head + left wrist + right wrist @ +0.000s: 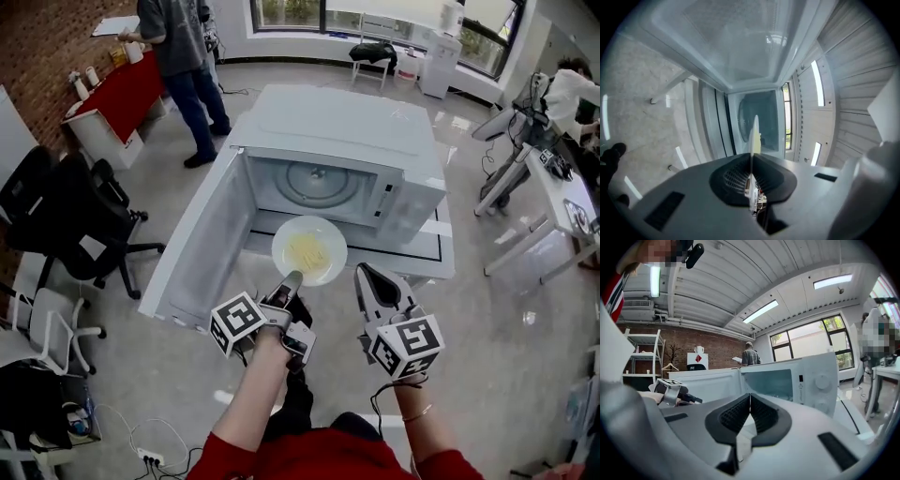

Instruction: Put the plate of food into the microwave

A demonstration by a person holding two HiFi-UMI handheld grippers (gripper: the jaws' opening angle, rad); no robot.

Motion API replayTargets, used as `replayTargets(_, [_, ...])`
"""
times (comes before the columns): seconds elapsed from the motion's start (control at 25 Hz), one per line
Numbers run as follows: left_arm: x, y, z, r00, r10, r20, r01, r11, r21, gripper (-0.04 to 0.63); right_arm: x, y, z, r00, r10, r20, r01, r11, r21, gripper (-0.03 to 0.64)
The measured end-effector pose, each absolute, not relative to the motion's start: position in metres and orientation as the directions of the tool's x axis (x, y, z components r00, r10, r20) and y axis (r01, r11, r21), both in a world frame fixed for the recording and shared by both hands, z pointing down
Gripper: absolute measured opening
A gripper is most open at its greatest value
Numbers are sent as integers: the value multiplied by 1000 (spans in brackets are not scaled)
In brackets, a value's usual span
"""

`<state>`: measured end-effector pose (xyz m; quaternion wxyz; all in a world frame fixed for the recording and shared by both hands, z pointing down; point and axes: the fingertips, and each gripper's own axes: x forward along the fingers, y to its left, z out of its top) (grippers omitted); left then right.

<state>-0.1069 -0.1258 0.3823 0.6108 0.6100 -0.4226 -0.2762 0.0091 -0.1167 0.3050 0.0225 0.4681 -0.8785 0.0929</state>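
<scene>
We grip the plate (309, 250) at its 7 o'clock rim with the left gripper (291, 278), level so food cannot slide, facing the open microwave (347, 131) at 12 o'clock; the right gripper (375, 281) hangs closed, empty.
</scene>
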Motion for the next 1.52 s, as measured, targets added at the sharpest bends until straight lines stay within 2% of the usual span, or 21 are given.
replayTargets(0.32, [-106,-174,390,559,-811,176,-174,92,980,20,0,-158,319,-492,-856,160,-870,476,-129,15])
replayTargets(1.0, [-91,-216,394,621,-765,168,-170,78,982,20,6,-184,339,-443,-878,182,-896,426,-127,15])
replayTargets(1.24, [-90,-259,377,584,-803,116,-161,25,987,20,2,-201,343,-457,-876,157,-889,446,-100,15])
replayTargets(1.52, [-89,-284,397,554,-826,108,-169,16,986,20,-2,-217,369,-467,-874,134,-884,461,-76,15])
